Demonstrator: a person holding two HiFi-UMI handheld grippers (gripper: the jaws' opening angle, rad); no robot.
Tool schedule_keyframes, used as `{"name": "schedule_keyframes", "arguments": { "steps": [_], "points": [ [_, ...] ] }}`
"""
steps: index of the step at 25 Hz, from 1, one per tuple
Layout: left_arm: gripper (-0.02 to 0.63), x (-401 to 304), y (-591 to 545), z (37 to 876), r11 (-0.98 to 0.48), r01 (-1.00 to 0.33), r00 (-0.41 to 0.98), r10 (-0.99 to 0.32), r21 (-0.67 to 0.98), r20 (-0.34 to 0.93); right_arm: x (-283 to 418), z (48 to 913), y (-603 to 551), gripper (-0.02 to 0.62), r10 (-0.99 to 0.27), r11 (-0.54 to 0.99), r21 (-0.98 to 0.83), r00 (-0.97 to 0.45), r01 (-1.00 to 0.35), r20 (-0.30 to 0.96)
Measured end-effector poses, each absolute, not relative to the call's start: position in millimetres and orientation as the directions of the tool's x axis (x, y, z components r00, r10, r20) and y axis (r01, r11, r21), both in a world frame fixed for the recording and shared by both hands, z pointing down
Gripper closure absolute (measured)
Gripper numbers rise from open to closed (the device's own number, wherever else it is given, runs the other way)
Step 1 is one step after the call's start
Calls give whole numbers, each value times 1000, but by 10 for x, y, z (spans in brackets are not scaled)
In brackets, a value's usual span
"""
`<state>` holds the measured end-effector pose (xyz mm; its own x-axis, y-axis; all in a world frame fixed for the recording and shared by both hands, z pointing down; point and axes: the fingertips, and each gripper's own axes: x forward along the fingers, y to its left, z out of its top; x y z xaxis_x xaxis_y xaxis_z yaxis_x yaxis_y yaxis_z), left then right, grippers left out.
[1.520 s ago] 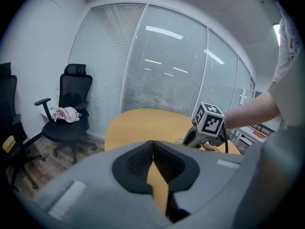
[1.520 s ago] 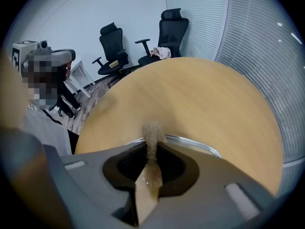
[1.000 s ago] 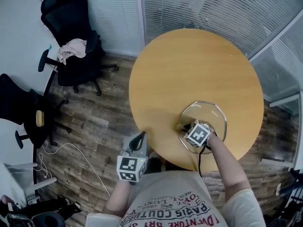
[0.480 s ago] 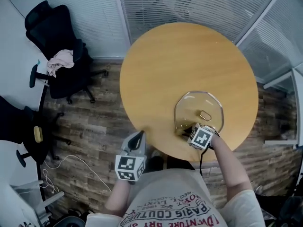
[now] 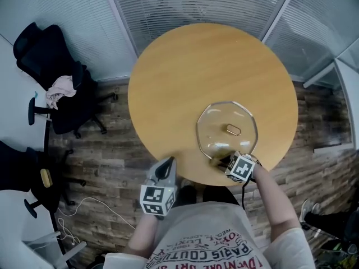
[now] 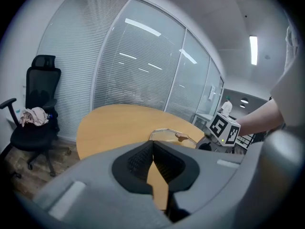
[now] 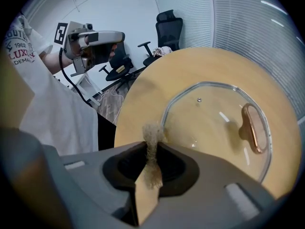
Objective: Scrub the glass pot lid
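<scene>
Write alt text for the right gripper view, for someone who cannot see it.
The right gripper is shut on a tan fibrous scrubbing pad whose tip is at the near rim of a clear glass pot lid lying on a round wooden table. The left gripper shows at upper left.

Table top (image 5: 179, 66) lies open beyond the glass pot lid (image 5: 216, 119).

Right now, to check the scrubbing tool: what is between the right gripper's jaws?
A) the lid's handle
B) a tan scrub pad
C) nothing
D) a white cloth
B: the right gripper is shut on a fibrous tan pad, its tip beside the lid.
</scene>
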<state>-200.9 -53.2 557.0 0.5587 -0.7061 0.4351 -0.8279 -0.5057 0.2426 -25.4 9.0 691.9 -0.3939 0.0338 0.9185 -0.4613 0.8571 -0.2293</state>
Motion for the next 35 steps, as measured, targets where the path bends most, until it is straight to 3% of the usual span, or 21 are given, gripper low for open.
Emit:
{"name": "schedule_keyframes", "arguments": {
  "steps": [13, 24, 35],
  "points": [
    [598, -1466, -555, 5351, -466, -857, 515, -751, 221, 414, 127, 6588, 242, 528, 3, 872, -235, -475, -430, 880],
    [598, -896, -653, 5006, -506, -847, 528, -766, 165, 367, 414, 5394, -475, 529, -476, 731, -64, -575, -679, 665],
    [598, -617, -830, 4358, -547, -835, 541, -796, 61, 272, 913, 4239, -844, 534, -827, 491, 34, -454, -870, 333]
  ]
}}
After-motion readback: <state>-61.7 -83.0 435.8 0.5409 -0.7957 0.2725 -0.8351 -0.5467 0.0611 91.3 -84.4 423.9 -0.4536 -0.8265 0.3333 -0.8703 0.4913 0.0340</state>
